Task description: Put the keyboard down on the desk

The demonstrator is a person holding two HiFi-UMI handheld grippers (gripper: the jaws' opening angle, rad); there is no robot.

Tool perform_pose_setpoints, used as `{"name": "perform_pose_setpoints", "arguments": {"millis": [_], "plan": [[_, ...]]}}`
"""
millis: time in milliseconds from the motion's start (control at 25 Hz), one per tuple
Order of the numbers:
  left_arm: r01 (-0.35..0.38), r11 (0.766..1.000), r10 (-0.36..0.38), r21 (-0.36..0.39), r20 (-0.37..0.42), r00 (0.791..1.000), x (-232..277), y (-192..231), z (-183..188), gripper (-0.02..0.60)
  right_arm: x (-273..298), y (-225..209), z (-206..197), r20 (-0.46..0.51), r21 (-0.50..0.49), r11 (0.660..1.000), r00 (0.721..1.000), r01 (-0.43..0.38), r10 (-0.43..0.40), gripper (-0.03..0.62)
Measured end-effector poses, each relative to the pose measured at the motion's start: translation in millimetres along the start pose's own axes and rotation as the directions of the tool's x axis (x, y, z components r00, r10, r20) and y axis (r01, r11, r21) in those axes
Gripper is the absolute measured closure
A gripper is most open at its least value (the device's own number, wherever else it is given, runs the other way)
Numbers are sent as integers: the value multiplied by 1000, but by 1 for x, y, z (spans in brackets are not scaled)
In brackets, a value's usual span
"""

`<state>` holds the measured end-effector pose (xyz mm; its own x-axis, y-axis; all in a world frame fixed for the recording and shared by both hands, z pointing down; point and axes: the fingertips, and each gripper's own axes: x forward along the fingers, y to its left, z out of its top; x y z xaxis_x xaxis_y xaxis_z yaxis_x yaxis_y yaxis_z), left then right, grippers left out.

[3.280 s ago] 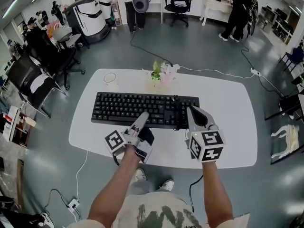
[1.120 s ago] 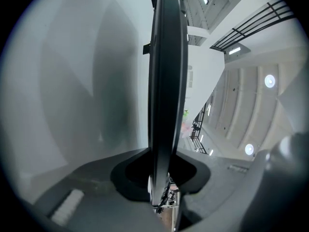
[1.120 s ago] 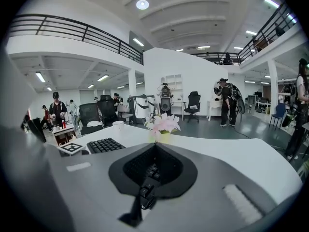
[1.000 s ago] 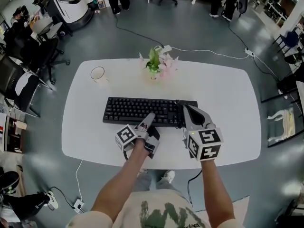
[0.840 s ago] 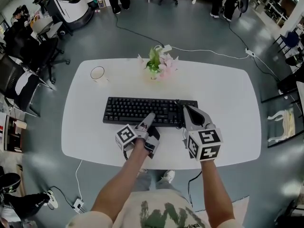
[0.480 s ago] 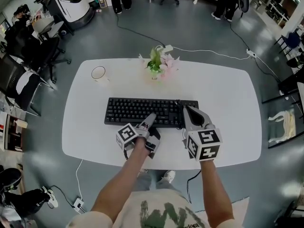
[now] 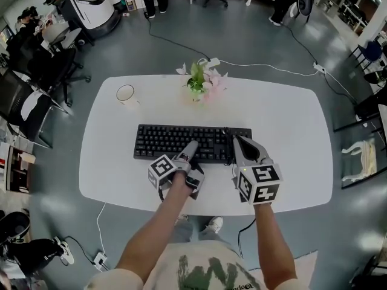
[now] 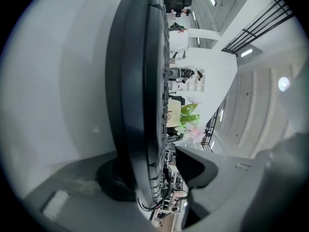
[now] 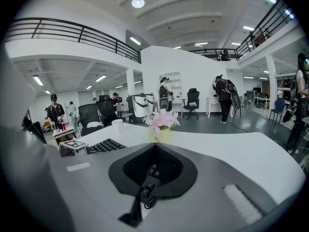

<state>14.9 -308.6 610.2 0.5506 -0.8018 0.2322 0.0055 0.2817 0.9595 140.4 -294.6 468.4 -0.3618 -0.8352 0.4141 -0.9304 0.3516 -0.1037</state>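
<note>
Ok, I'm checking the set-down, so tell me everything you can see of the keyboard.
The keyboard is black, full-size and plastic-looking. It lies keys-up on the white desk, with a cable at its far right corner. Its near edge sits between the opening jaws of the left gripper, the upper one clear of it. The right gripper looks closed on keys at its right end.

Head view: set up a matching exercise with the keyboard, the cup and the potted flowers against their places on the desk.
Things:
1. keyboard
2. cup
3. potted flowers

Places on the desk:
a. middle of the far edge
b. far left part
c. centre, closest of the three to the person

Pairs: 1-c, 2-b, 3-a
</note>
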Motion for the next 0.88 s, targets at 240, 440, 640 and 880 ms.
{"name": "perform_pose_setpoints", "arguments": {"millis": [240, 440, 640, 880], "plan": [[-47, 999, 48, -24, 18, 999, 2, -4, 1, 289, -2, 2, -2, -8, 4, 1000, 1000, -8, 8, 595], [-120, 990, 124, -71, 48, 991, 1, 0, 4, 275, -4, -2, -1, -4, 3, 1000, 1000, -3, 3, 595], [-208, 974, 213, -83, 57, 975, -1, 1, 6, 236, -8, -4, -2, -7, 3, 1000, 1000, 2, -2, 595], [-285, 955, 289, -78, 40, 957, -3, 1, 5, 176, -12, -3, -3, -3, 7, 1000, 1000, -2, 2, 595]]}}
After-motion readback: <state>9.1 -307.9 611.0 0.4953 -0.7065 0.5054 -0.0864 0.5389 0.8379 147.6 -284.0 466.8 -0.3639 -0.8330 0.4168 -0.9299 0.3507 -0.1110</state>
